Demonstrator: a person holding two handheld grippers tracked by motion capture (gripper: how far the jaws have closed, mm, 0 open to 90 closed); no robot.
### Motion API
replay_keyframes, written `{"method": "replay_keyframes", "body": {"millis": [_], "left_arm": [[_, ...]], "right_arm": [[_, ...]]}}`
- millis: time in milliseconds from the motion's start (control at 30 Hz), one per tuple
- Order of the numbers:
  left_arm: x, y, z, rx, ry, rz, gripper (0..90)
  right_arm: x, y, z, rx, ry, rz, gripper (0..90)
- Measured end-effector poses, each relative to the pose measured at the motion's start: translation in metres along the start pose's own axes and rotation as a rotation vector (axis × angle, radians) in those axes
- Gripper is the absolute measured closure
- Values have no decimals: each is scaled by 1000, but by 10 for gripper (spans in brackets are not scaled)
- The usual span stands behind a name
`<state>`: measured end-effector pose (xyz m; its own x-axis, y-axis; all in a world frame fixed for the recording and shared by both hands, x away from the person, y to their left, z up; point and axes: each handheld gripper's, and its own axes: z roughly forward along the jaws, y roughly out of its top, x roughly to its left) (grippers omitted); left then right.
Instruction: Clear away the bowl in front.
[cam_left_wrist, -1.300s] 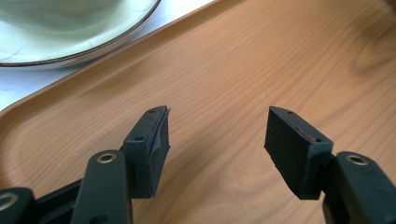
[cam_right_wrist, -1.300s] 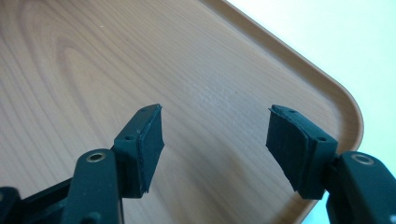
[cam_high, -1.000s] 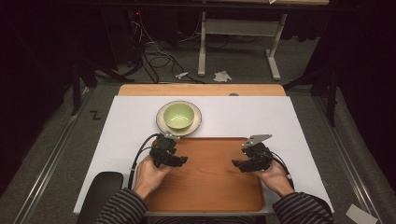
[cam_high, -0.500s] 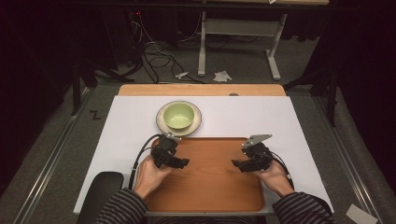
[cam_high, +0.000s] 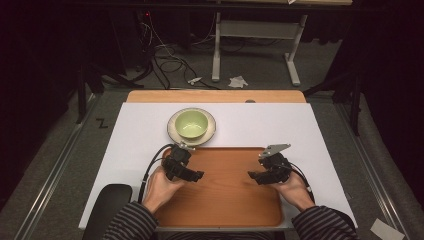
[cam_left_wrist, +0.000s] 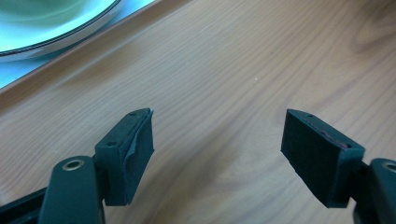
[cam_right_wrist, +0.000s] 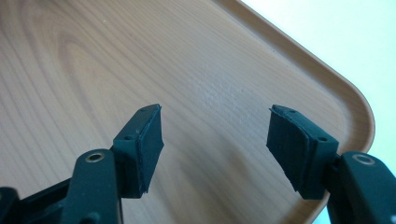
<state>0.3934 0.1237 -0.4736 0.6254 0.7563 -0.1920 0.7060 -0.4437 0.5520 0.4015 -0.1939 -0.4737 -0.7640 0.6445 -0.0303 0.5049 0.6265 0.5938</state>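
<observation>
A wooden tray (cam_high: 220, 192) lies at the near middle of the white table. Beyond its far left corner stands a light green bowl (cam_high: 191, 124) on a cream plate (cam_high: 172, 131). My left gripper (cam_high: 196, 175) rests over the tray's left part, open, nothing between its pads; the left gripper view has the wood grain (cam_left_wrist: 219, 93) below the jaws and the plate's rim (cam_left_wrist: 60, 39) at top left. My right gripper (cam_high: 253, 176) hovers over the tray's right part, also open and empty, with the tray's raised edge (cam_right_wrist: 322, 70) beyond it in the right gripper view.
The white table top (cam_high: 305, 125) extends around the tray, with a wooden strip (cam_high: 215, 96) along its far edge. A black rounded object (cam_high: 107, 205) sits at the near left edge. Cables and a metal stand (cam_high: 250, 45) lie on the floor beyond.
</observation>
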Motion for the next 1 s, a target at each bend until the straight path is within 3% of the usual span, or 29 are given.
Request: {"method": "replay_keyframes", "body": {"millis": [100,467,1000], "left_arm": [[-2,2,-5,-11,2,15,255],[-2,5,-7,-15,8,11,200],[-2,15,-19,-43,38,31,205]], "right_arm": [[0,0,1,0,0,1,371],[-1,0,2,3,-3,-4,372],[0,0,2,9,-6,-4,372]]}}
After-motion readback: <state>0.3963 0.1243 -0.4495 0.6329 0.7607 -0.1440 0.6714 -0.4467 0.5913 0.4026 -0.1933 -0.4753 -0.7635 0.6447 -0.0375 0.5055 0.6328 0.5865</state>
